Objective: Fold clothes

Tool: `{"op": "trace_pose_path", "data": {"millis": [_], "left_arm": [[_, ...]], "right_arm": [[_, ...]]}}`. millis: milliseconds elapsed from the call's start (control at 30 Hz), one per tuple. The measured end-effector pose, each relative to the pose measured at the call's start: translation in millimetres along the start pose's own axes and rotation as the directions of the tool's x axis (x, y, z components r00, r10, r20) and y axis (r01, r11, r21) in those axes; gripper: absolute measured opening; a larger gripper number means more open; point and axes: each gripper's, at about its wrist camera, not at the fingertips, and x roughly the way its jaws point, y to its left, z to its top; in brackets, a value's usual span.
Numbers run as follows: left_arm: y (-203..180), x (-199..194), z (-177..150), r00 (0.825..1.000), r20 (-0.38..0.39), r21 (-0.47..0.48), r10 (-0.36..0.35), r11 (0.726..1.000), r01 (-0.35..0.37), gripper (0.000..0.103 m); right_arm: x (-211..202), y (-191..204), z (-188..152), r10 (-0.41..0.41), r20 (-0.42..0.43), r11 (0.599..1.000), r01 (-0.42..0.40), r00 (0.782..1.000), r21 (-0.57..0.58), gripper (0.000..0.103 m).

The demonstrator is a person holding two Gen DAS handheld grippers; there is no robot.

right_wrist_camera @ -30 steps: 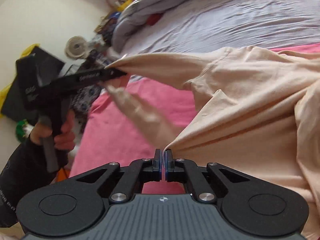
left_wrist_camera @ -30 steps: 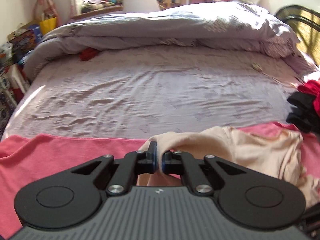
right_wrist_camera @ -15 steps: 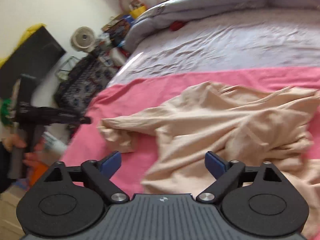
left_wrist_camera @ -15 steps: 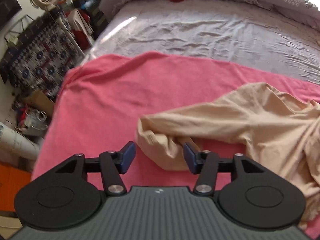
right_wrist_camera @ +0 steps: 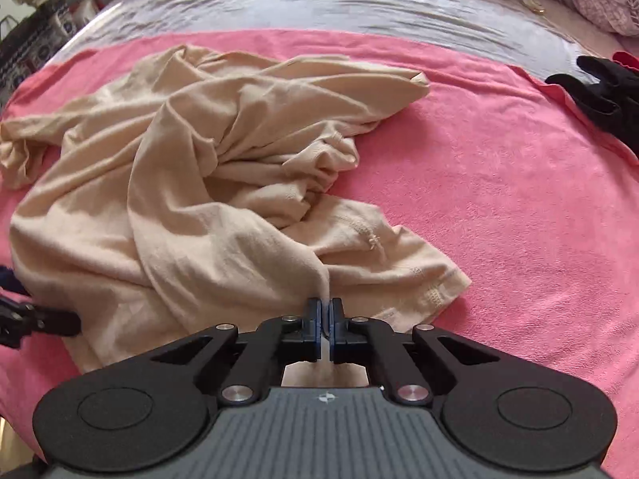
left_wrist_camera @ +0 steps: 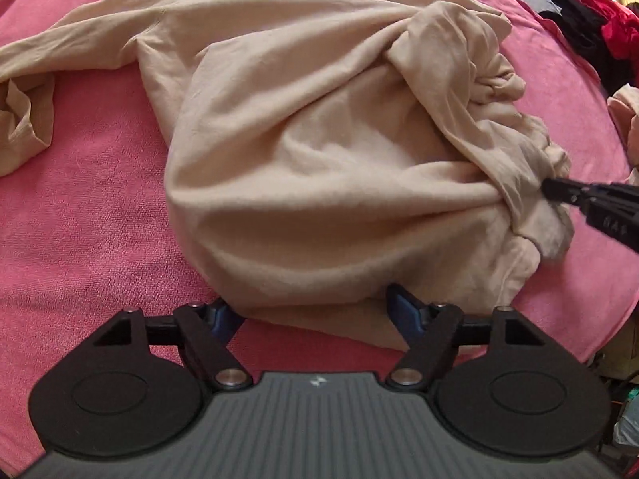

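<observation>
My right gripper (right_wrist_camera: 324, 315) is pinching a fold of the beige top (right_wrist_camera: 191, 183), jaws closed down to a sliver with cloth running between them. My left gripper (left_wrist_camera: 315, 315) is hanging wide apart at the near hem, holding nothing; the hem edge is sitting between the two pads but neither is touching it, as far as I can tell — the near edge is partly hidden behind the fingers.

The top is lying crumpled on the pink blanket (right_wrist_camera: 499, 183) at the near edge of the bed, one sleeve (left_wrist_camera: 24, 119) trailing off to the left, the right side bunched into a knot of folds, nowhere near flat or folded.

Risks I'm seeing:
- I'm gripping a ridge of fabric, not a clean corner or seam. It's likely more than one layer, so pulling is probably dragging the whole bunch instead of opening it.
- Only one side is being held. With the left side free, any pull to the right is sliding the garment across the blanket rather than tensioning it.
- The terry blanket is grabby, so it may be riding up with the cloth and wrinkling underneath.
- If the left gripper closes where it is now, it risks catching blanket along with hem.
- The pile of black and red clothes (right_wrist_camera: 603, 88) is lying near the right; a wide sweep could be dragging into it.
</observation>
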Motion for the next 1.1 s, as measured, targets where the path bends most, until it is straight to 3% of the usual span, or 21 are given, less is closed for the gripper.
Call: {"op": "trace_pose_path", "data": {"millis": [167,233,267,333,367,400,467,533,633,700,767,833,867,1000,1100], "left_arm": [[-10,-16,-11,1.0,0.015,0.042,0.011,0.999,-0.012,0.077],[-13,-15,-12,1.0,0.011,0.038,0.023,0.999,-0.023,0.077],[-14,-12,-12,1.0,0.008,0.027,0.027,0.999,-0.027,0.078],[-16,-6,-11,1.0,-0.001,0.007,0.029,1.0,-0.029,0.078],[-18,-3,-10,1.0,-0.005,0.004,0.03,1.0,-0.03,0.078],[-21,1,-9,0.999,-0.009,0.005,0.033,0.999,-0.033,0.079],[-28,7,-8,0.999,-0.012,0.016,0.049,0.999,-0.049,0.085],[-34,12,-8,0.998,-0.016,0.021,0.064,0.998,-0.064,0.09],[-40,15,-9,0.996,-0.005,0.016,0.084,0.996,-0.083,0.09],[-44,11,-11,0.996,0.018,0.024,0.084,0.996,-0.084,0.072],[-45,5,-13,0.997,0.036,0.022,0.066,0.997,-0.067,0.058],[-43,0,-13,0.999,0.035,0.0,0.032,0.999,-0.032,0.033],[-42,-2,-14,0.999,0.033,-0.012,0.014,1.0,-0.013,0.015],[-39,-14,-16,0.999,0.046,-0.005,-0.024,1.0,0.024,0.009],[-33,-24,-16,0.998,0.052,0.027,-0.045,0.999,0.044,0.009]], "right_arm": [[-39,-59,6,-0.137,0.074,0.982,0.125,0.988,0.142,0.004],[-55,-83,8,-0.193,0.098,0.965,0.171,0.976,0.201,0.008],[-55,-88,8,-0.133,0.079,0.979,0.118,0.988,0.168,0.013],[-50,-77,2,0.007,0.047,0.997,-0.01,0.999,0.071,0.049],[-44,-65,-1,0.042,0.044,0.999,-0.044,0.998,0.033,0.088],[-38,-51,-4,0.074,0.042,0.997,-0.074,0.996,-0.005,0.101],[-24,-27,-9,0.104,0.034,0.993,-0.103,0.994,-0.051,0.101],[-3,-14,-10,0.108,0.008,0.994,-0.108,0.994,-0.02,0.097],[17,-3,-10,0.141,-0.03,0.99,-0.14,0.99,0.028,0.06],[13,-4,-10,0.141,-0.018,0.989,-0.14,0.99,0.052,0.029],[9,-5,-10,0.14,-0.006,0.987,-0.139,0.99,0.076,0.015],[0,-11,-8,0.125,0.014,0.987,-0.125,0.992,0.104,0.009],[-7,-17,-6,0.108,0.029,0.986,-0.111,0.994,0.122,0.009],[-35,-50,8,-0.009,0.098,0.979,-0.011,0.995,0.202,0.007],[-53,-89,23,-0.124,0.146,0.963,0.084,0.981,0.257,0.007]]}}
